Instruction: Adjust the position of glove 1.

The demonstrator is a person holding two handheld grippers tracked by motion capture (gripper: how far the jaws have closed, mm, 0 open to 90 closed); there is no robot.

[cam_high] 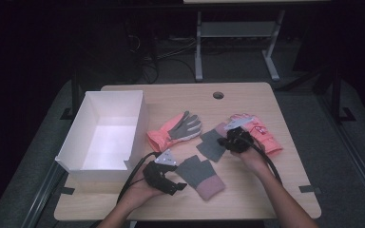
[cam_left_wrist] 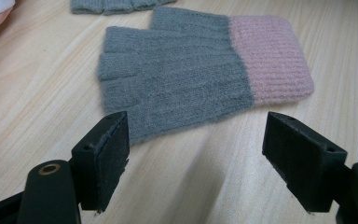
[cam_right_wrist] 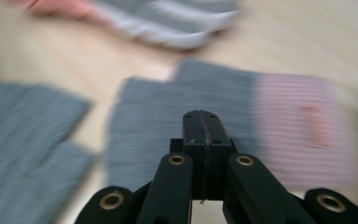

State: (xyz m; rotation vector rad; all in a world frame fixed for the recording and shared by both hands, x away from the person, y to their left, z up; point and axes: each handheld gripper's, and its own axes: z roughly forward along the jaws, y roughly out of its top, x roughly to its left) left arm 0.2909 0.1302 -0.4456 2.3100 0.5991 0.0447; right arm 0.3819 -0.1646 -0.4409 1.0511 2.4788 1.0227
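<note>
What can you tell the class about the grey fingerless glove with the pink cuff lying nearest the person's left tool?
The grey fingerless glove is a ribbed knit, fuzzy like wool, with short open finger stubs, a thumb stub and a wide pink cuff. It lies flat on the wooden table, near the front edge, cuff toward the person. The left tool hovers just beside it with jaws wide open, not touching it. A matching glove lies just beyond it; whether their edges touch is unclear.

White box (cam_high: pixel 105 130) blocks table's left side; gloves crowd mid w/ narrow wood gaps; front edge (cam_high: pixel 247 204) & far strip free.
</note>
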